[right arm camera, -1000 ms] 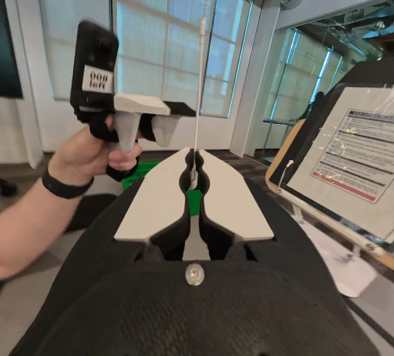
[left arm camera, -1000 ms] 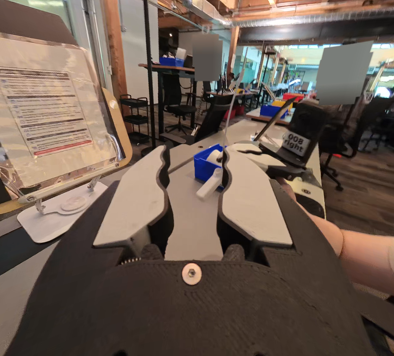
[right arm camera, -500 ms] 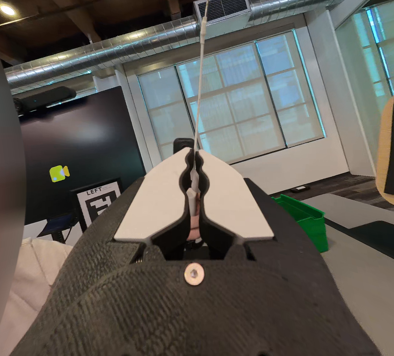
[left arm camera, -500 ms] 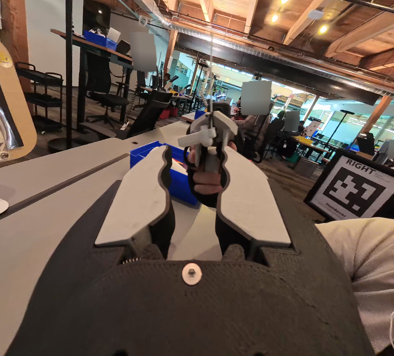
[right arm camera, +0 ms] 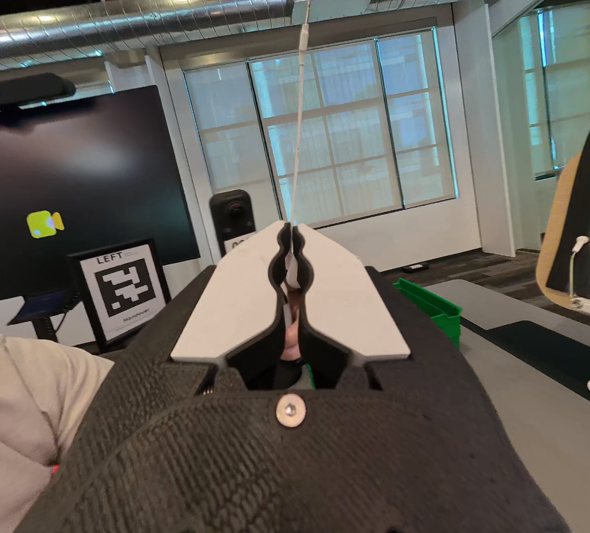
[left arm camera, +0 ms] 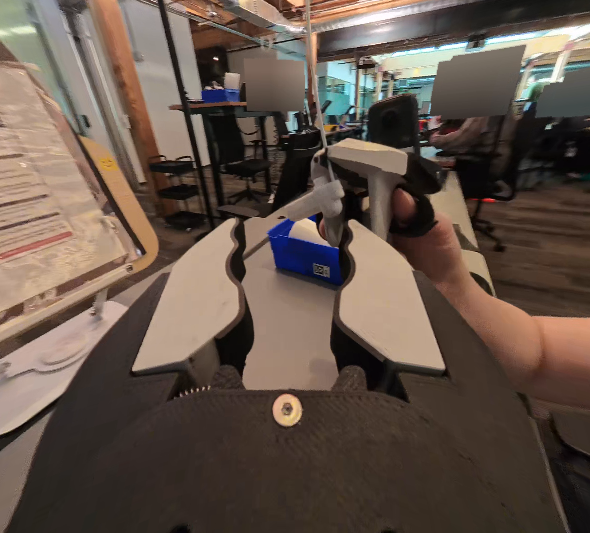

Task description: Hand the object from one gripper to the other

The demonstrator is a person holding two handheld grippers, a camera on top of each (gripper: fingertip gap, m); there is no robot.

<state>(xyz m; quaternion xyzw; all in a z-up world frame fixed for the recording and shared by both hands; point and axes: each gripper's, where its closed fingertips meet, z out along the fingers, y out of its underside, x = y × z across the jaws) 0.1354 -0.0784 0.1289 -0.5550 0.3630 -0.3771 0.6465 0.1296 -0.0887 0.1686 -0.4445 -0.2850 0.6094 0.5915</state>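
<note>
The object is a thin white stick (right arm camera: pixel 298 134) with a white plastic handle piece (left arm camera: pixel 316 204) at its lower end. My right gripper (right arm camera: pixel 291 227) is shut on it near the handle, and the stick points up towards the ceiling. In the left wrist view the right gripper (left arm camera: pixel 322 160) shows side-on, held by a hand, just beyond my left gripper's right finger (left arm camera: pixel 376 294). My left gripper (left arm camera: pixel 292 227) is open and empty; the handle piece hangs just above its right fingertip, apart from it. The left gripper's black camera body (right arm camera: pixel 233 217) shows behind my right fingers.
A blue bin (left arm camera: pixel 303 255) with white items stands on the grey table (left arm camera: pixel 287 326) ahead of the left gripper. A document stand (left arm camera: pixel 48 214) is at its left. A green bin (right arm camera: pixel 431 307) lies at the right gripper's right, and a framed marker sign (right arm camera: pixel 124 287) at its left. Only a small space, under 4 cm, lies between the two pairs of fingers.
The left view has swung left and down: the right gripper, seen head-on between the left fingers half a second ago, now shows side-on at their right tip. The right gripper stays shut on the stick.
</note>
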